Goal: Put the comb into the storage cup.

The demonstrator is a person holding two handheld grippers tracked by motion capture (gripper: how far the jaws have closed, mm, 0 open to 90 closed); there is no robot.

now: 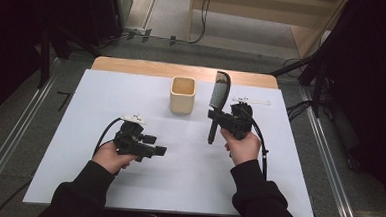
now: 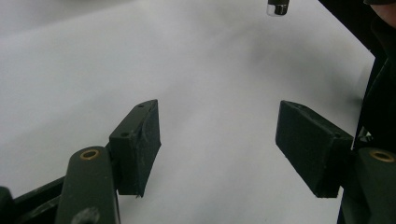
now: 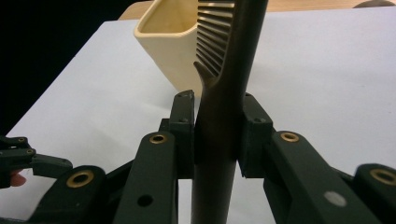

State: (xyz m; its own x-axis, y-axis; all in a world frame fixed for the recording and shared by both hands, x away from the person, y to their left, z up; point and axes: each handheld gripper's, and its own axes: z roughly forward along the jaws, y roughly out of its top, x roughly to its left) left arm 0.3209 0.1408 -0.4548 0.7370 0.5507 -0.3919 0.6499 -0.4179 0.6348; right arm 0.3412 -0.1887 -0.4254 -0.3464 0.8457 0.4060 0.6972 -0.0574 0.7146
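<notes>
High view: right hand-held gripper [image 1: 229,116] clamped on the handle of a dark comb [image 1: 218,101], held near upright, teeth end up and leaning slightly away from the person. Cream cup [image 1: 182,95] stands on the white worktop [image 1: 283,158] just left of and a little beyond that gripper, mouth up; comb and cup apart. Left hand-held gripper [image 1: 156,150] sits well short of the cup, pointing right toward the other hand, holding nothing. Left gripper view: jaws stand wide, bare worktop between them; a small shiny tip [image 2: 277,7] shows at the top edge, identity unclear. Right gripper view: both pads [image 3: 184,133] press the comb handle; comb's long axis runs straight up from the jaws, teeth facing the cup, which stands beyond and to the left. Judgement: right hand is the nearer; the comb must travel left and forward, then go down handle first.
</notes>
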